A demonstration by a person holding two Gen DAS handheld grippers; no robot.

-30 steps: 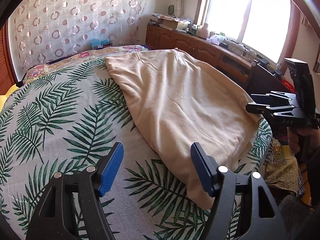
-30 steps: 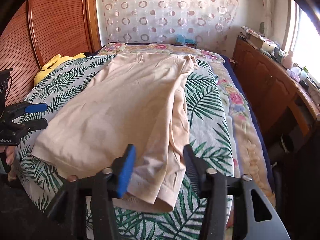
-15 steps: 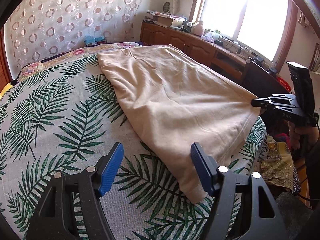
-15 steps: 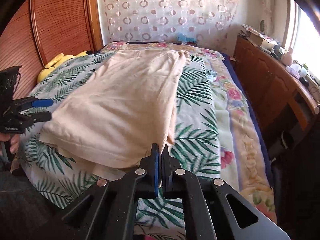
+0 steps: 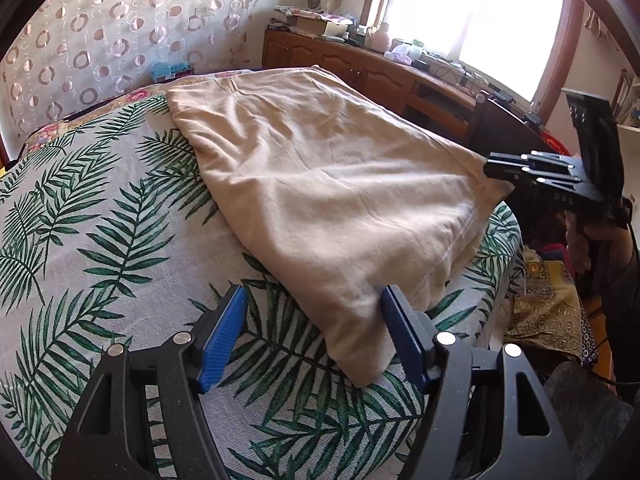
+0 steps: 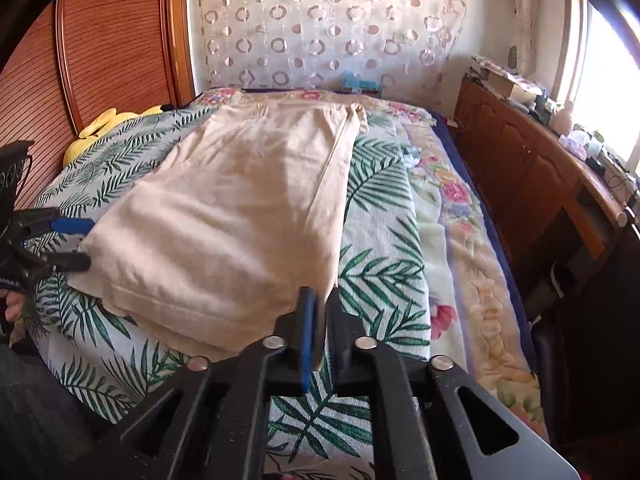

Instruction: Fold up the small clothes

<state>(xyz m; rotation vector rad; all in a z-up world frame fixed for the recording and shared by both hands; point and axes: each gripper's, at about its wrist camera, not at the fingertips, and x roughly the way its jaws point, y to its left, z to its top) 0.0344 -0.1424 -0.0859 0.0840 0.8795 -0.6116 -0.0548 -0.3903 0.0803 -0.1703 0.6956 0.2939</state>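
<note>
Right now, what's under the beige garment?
Under the beige garment lies the palm-leaf bedspread, visible all around it. A second cloth layer peeks out at the near hem. Whatever else sits beneath is covered.

black left gripper [image 5: 312, 340], right gripper [image 6: 318, 320]: blue-padded jaws, silver screws.

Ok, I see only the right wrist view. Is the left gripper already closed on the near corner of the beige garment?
Observer: No, the left gripper is open. The corner of the beige garment lies between its fingers, close beside one pad and clear of the other.
Operator: And what lies beside the bed, outside my view?
Observer: A yellow patterned cloth, below the person's hand.
</note>
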